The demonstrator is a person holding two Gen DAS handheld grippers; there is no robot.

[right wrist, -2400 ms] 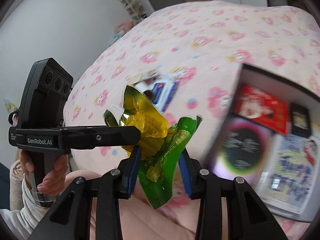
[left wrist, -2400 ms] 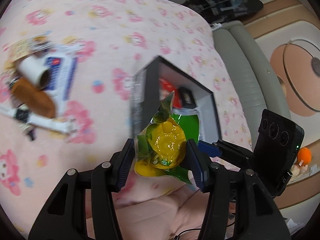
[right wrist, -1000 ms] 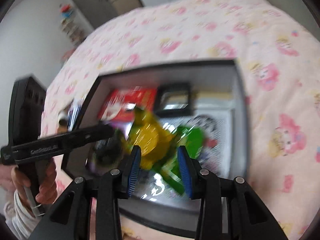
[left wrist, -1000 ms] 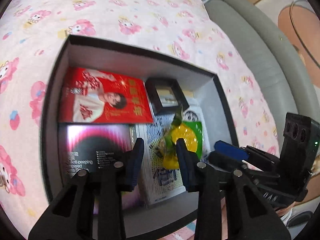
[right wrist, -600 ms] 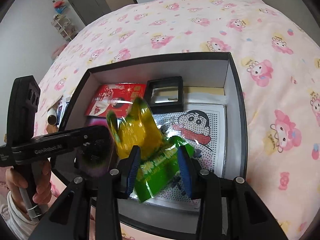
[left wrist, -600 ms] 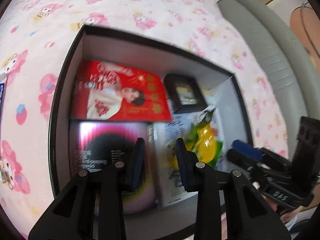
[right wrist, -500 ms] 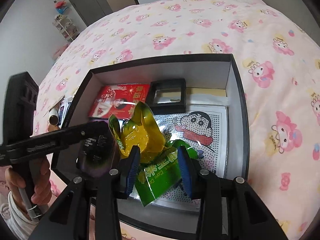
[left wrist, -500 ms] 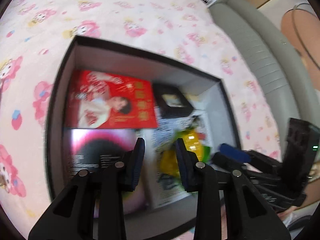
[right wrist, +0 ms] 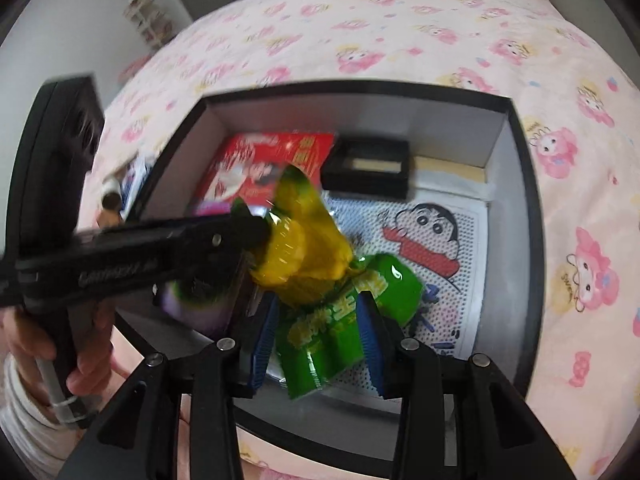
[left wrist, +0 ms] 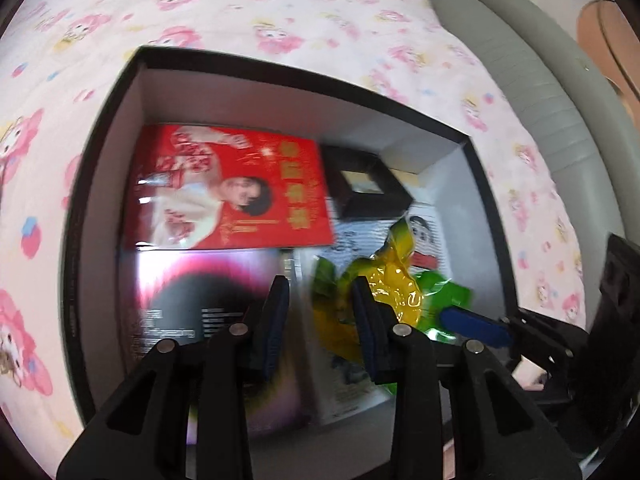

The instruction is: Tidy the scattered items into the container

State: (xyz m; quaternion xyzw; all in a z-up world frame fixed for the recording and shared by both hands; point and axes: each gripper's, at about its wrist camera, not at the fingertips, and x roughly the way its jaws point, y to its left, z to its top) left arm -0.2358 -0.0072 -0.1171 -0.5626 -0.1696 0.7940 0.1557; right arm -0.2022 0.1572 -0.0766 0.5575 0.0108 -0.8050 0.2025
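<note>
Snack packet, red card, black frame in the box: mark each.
snack packet (right wrist: 340, 328), right wrist view, green lower half.
red card (left wrist: 236, 192), left wrist view, centre.
black frame (right wrist: 366, 166), right wrist view, middle.

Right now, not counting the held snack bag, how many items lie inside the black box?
4: red printed packet far left, small black square case far centre, white cartoon board right, purple-black sleeve near left. Others may hide beneath.
</note>
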